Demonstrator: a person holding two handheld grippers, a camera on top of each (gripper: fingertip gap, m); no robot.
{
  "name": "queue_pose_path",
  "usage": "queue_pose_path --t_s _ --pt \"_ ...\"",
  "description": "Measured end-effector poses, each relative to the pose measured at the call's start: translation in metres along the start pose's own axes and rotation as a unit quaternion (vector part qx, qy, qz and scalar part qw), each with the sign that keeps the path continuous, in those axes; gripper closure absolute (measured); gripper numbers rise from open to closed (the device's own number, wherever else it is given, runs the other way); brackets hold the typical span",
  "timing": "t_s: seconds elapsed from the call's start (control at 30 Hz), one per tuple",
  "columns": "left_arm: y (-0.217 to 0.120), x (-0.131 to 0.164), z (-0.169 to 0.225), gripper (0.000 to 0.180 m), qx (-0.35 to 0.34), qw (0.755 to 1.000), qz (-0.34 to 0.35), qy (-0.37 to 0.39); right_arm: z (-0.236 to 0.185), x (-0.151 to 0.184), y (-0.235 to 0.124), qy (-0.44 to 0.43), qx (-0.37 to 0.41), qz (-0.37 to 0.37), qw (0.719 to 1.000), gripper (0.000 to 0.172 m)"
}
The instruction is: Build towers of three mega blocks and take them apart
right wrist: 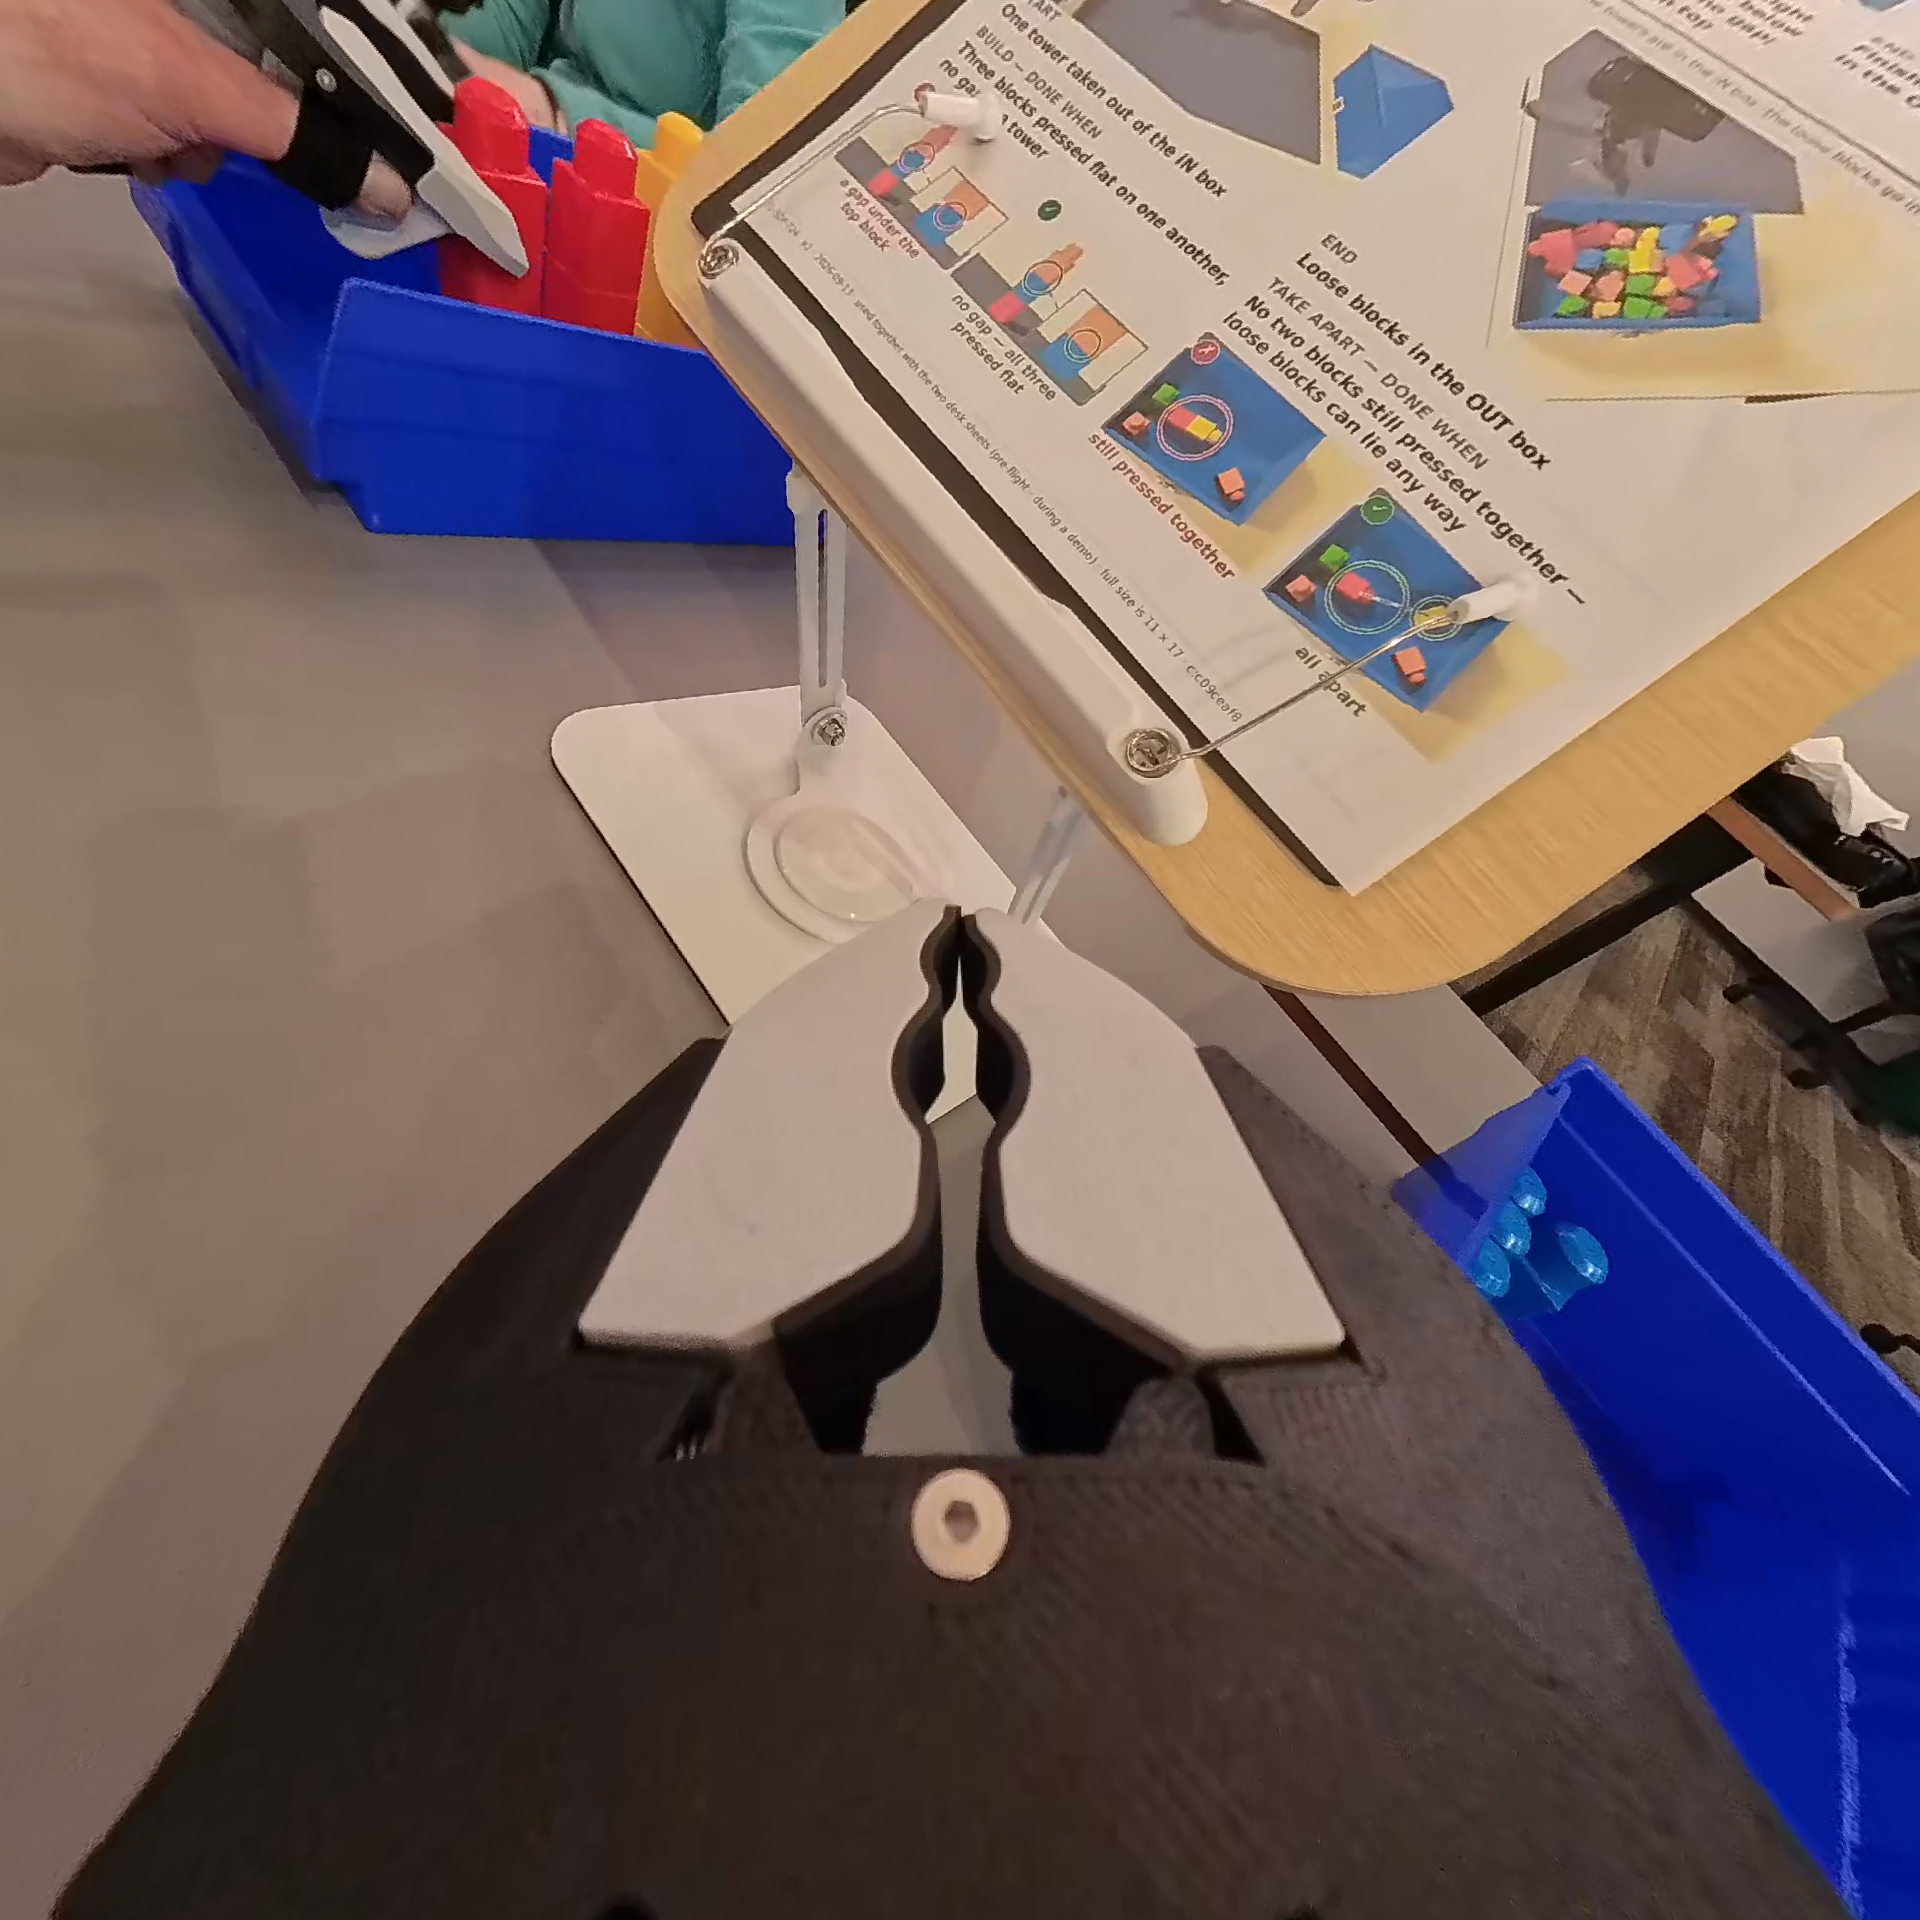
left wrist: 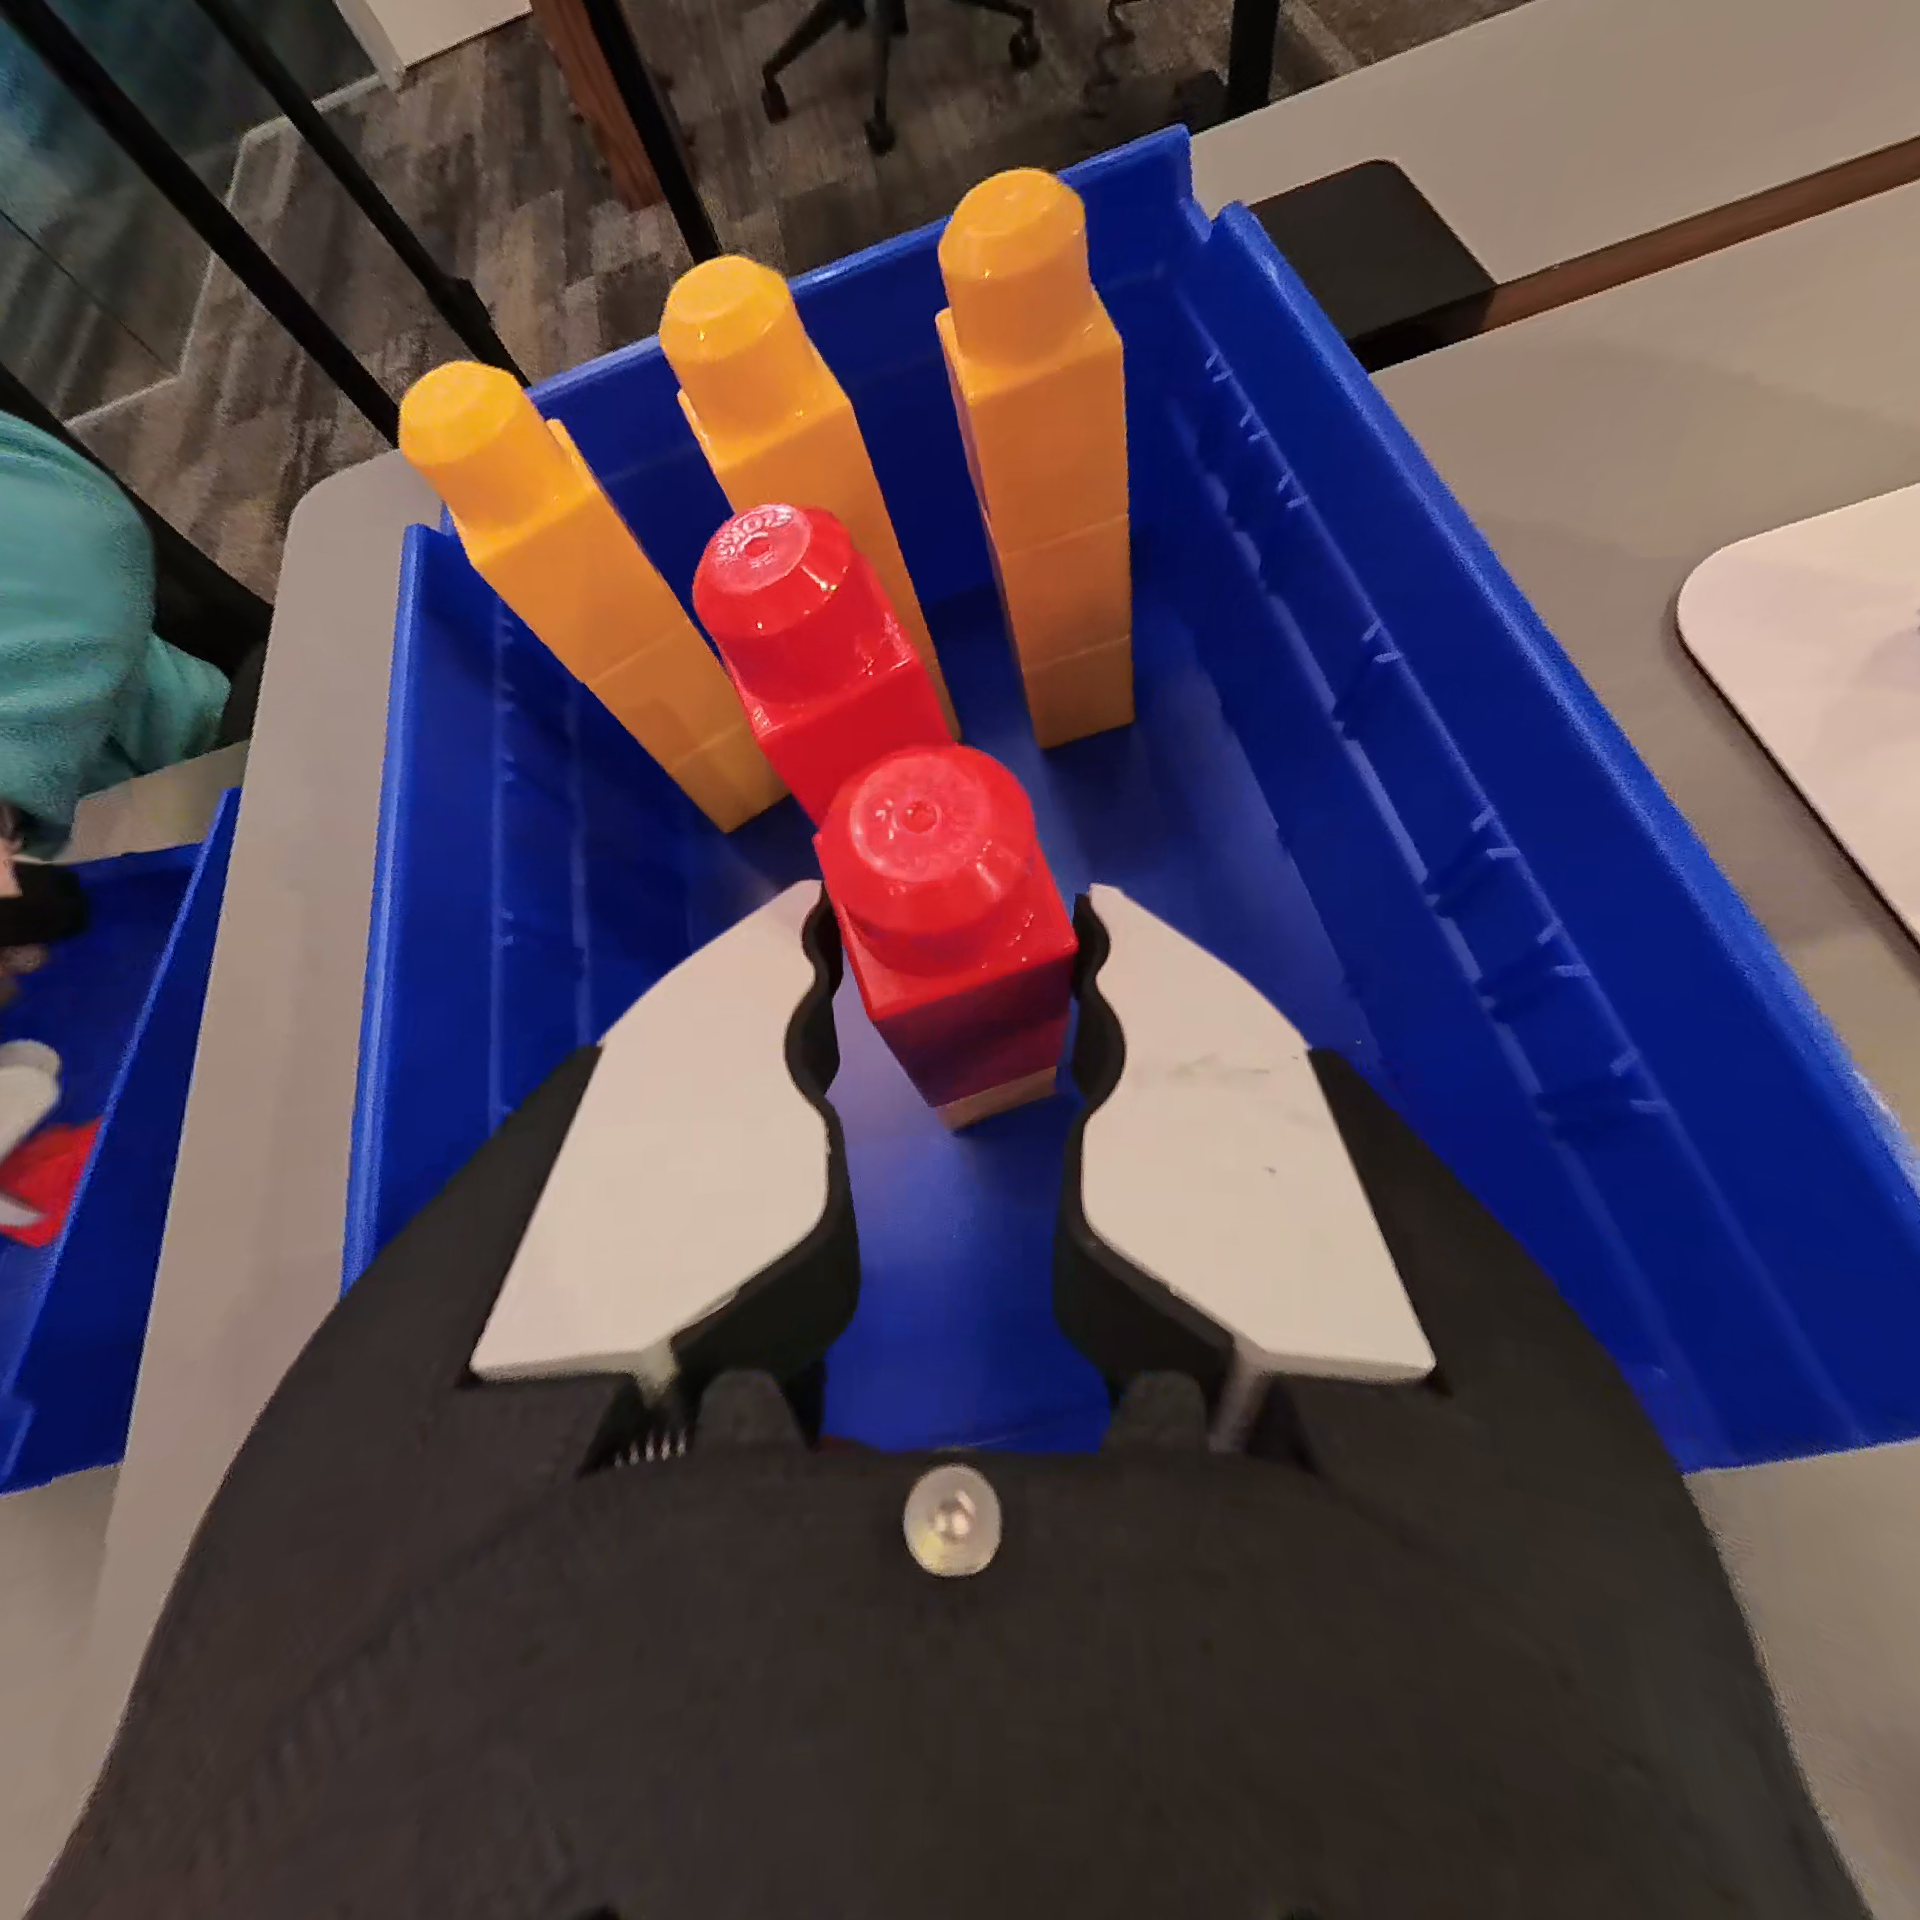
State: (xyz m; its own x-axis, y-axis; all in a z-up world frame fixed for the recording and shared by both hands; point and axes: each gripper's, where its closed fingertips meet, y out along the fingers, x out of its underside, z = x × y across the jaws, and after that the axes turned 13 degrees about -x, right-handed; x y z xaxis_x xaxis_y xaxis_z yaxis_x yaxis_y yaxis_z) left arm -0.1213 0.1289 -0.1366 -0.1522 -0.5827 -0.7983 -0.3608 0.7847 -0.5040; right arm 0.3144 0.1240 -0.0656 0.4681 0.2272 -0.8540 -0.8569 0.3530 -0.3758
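Note:
In the left wrist view a blue bin (left wrist: pixel 1351 779) holds three orange towers (left wrist: pixel 1049 468) and two red-topped towers. My left gripper (left wrist: pixel 951 935) straddles the top red block of the near tower (left wrist: pixel 956 935), which has an orange block at its base. The right pad (left wrist: pixel 1091 956) lies against the block; a thin gap shows at the left pad (left wrist: pixel 816 966). The other red tower (left wrist: pixel 821 655) stands just behind. In the right wrist view the left gripper (right wrist: pixel 488 234) shows far off at the red towers (right wrist: pixel 592 239). My right gripper (right wrist: pixel 958 925) is shut with nothing between its pads, above the grey table (right wrist: pixel 260 831).
A tilted wooden board with a printed sheet (right wrist: pixel 1351 416) stands on a white base (right wrist: pixel 707 790) just ahead of my right gripper. A second blue bin (right wrist: pixel 1714 1403) with blue blocks (right wrist: pixel 1527 1247) sits at the right. Another blue bin (left wrist: pixel 94 1195) and a teal sleeve (left wrist: pixel 73 623) are at the left. Left tips to right tips: about 45 centimetres.

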Motion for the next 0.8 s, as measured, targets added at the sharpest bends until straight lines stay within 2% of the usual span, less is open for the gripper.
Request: queue_pose_path --t_s 0.2,0.3,0.4,0.53,0.63,0.8 --pt "-0.022 -0.017 -0.012 0.139 0.011 0.999 0.047 -0.009 -0.003 0.007 0.006 0.002 -0.013 -0.011 1.000 0.172" --pt "-0.052 -0.034 -0.020 0.140 0.023 0.997 0.076 -0.005 -0.005 0.012 0.009 0.002 -0.022 -0.018 1.000 0.172" --pt "-0.095 -0.054 -0.008 0.140 0.090 0.990 0.109 0.004 -0.005 0.016 0.011 0.008 -0.029 -0.019 0.999 0.172" --pt "-0.153 -0.072 0.035 0.140 0.199 0.966 0.154 0.055 -0.005 0.018 0.011 0.016 -0.038 -0.013 0.999 0.172" --pt "-0.185 -0.070 0.089 0.140 0.287 0.934 0.173 0.122 -0.004 0.021 0.012 0.020 -0.044 -0.012 0.999 0.172" --pt "-0.212 -0.047 0.194 0.140 0.440 0.855 0.173 0.214 0.000 0.034 0.015 0.035 -0.051 -0.017 0.998 0.172"
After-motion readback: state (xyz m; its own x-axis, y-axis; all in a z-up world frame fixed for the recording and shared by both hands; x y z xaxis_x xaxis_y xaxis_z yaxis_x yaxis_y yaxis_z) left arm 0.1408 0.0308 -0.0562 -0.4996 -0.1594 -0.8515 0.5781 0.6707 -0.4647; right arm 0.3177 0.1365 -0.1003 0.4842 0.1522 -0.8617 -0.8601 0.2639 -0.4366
